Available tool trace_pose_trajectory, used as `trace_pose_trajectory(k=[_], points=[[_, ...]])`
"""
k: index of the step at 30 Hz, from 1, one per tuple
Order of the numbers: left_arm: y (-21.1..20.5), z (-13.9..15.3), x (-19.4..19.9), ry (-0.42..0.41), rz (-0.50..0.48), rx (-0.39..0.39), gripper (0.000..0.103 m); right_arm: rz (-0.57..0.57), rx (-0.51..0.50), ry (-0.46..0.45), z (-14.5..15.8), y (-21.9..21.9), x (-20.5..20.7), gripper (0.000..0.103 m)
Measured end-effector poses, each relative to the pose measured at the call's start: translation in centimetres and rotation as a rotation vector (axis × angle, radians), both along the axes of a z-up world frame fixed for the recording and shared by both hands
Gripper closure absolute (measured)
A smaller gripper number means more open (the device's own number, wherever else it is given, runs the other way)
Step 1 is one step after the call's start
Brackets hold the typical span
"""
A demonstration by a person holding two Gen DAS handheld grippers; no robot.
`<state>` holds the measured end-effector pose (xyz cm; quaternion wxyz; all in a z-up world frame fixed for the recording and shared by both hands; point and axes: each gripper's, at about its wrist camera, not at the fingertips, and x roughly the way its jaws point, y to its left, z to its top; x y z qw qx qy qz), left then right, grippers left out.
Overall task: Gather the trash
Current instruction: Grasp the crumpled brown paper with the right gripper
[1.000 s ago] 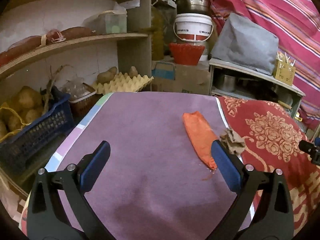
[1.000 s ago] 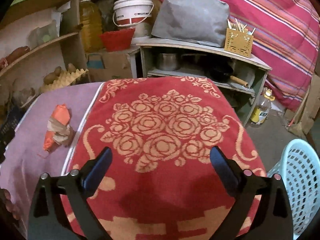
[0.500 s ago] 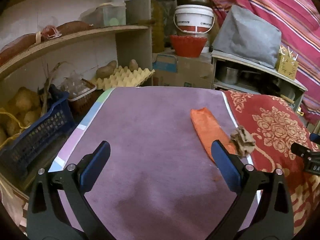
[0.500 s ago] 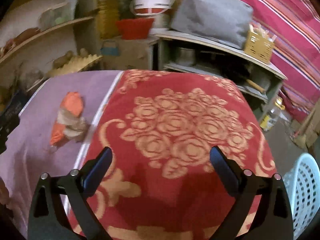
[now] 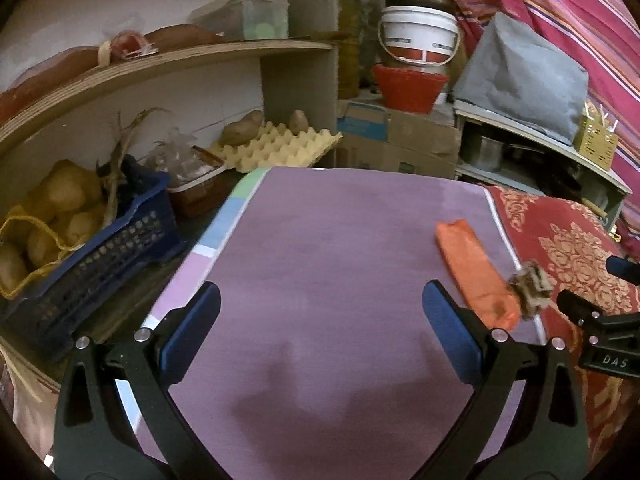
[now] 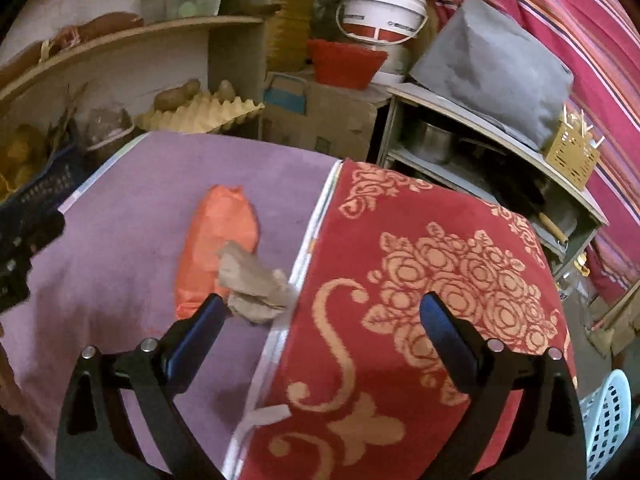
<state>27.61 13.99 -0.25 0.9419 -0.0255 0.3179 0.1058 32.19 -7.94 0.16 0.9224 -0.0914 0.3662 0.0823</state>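
Note:
An orange wrapper (image 5: 474, 272) (image 6: 218, 248) lies on the purple cloth (image 5: 340, 248), near its seam with the red rose-patterned cloth (image 6: 432, 300). A crumpled brown paper (image 5: 530, 288) (image 6: 252, 284) rests against the wrapper's near end. My left gripper (image 5: 320, 320) is open over the purple cloth, with the wrapper just right of its right finger. My right gripper (image 6: 320, 328) is open, its left finger beside the brown paper. Part of the right gripper (image 5: 600, 336) shows at the left wrist view's right edge.
A pale blue laundry basket (image 6: 608, 420) stands low at the right. Shelves at the left hold a blue crate of potatoes (image 5: 80, 248) and an egg tray (image 5: 276, 148). Behind stand a cardboard box (image 5: 396, 140), a white bucket (image 5: 418, 36) and a low shelf with pots (image 6: 480, 148).
The right gripper has swung left toward the wrapper and paper, which now sit close by its left finger. The left gripper has shifted left, so the trash lies further right in its view.

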Motion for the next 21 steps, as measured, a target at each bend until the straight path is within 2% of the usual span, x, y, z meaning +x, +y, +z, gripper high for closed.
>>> trace_pose_trajectory(k=[6,10,11,14,17,18,21], points=[[1.4,-0.5,0.1,0.024,0.006,0.004,0.005,0.001,-0.013,0.017,-1.0,1.8,1.0,0.007],[2.5,-0.8,0.3,0.041,0.010,-0.048,0.005,-0.004,-0.044,0.023,-1.7,3.1,1.8,0.008],[2.6,-0.8,0.4,0.044,0.013,-0.055,0.005,-0.003,-0.054,0.023,-1.8,3.2,2.0,0.012],[2.5,-0.8,0.4,0.045,0.012,-0.054,0.005,0.008,-0.062,0.054,-2.4,3.3,2.6,0.039],[1.9,-0.7,0.5,0.041,0.003,-0.047,0.005,0.031,-0.001,0.088,-2.6,2.8,2.8,0.053],[1.7,-0.6,0.5,0.040,-0.001,-0.048,0.005,0.036,0.003,0.087,-2.6,2.7,2.7,0.065],[1.0,-0.5,0.6,0.038,-0.013,-0.059,0.005,0.035,0.001,0.078,-2.4,2.3,2.6,0.066]])
